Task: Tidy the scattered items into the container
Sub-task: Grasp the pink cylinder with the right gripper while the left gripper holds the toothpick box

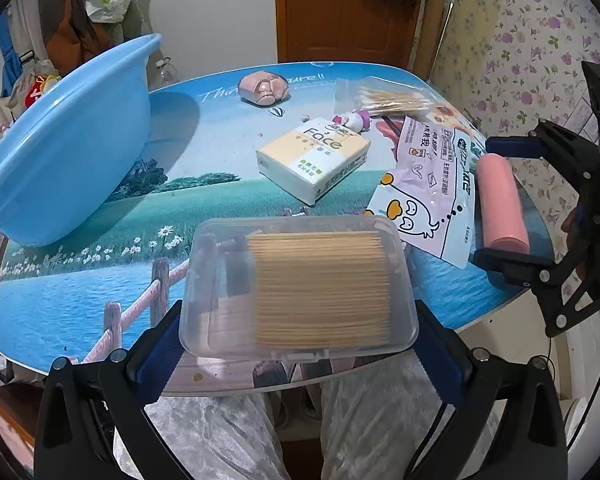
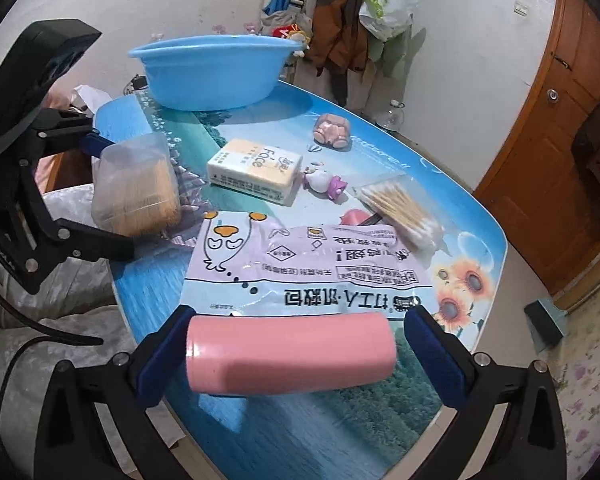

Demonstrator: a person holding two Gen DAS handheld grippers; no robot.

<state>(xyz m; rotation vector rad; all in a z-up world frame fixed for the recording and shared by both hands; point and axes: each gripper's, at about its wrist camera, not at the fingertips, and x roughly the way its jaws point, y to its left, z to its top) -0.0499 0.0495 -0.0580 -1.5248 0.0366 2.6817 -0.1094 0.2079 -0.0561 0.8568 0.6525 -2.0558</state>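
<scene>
I am holding the clear plastic toothpick box (image 1: 300, 286) clamped in my left jaws; the round blue plastic basin (image 1: 66, 140) is sitting forward-left, nearer this hand, while my right jaws are clamping the pink roll (image 2: 290, 354) endwise.

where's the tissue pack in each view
Left wrist: tissue pack lies centre, just right of middle, beyond the toothpick box.
Right wrist: tissue pack lies upper centre, left of the small toy.
Shared landmark: blue basin.

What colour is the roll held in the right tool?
Pink, plain; the roll shows best in the right wrist view.
</scene>
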